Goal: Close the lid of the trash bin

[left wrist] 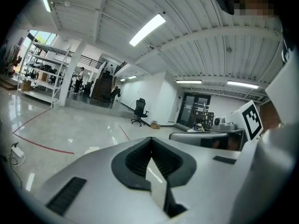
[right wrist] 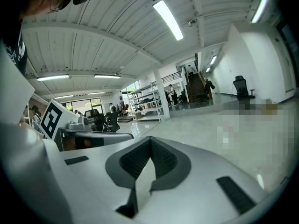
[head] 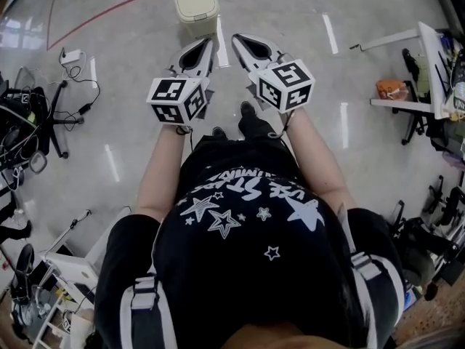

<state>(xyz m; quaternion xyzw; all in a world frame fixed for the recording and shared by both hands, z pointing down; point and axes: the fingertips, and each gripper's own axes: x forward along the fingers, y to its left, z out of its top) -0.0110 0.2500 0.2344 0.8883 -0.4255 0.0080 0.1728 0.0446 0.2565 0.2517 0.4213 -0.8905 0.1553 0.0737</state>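
Observation:
A cream trash bin (head: 196, 0) stands on the shiny floor at the top middle of the head view, and its lid looks to be lying down flat. Both grippers are held side by side at chest height, short of the bin. My left gripper (head: 208, 42) has its jaws meeting at the tips, with nothing between them. My right gripper (head: 237, 38) is shut and empty as well. The left gripper (left wrist: 150, 138) and the right gripper (right wrist: 150, 138) each look out across the hall in their own views, where the bin does not show.
An office chair with cables (head: 36, 115) and a power strip (head: 71, 57) lie at the left. A red floor line (head: 102, 17) runs at the top left. A white table (head: 429, 64) with clutter is at the right, and a white rack (head: 65, 267) at the lower left.

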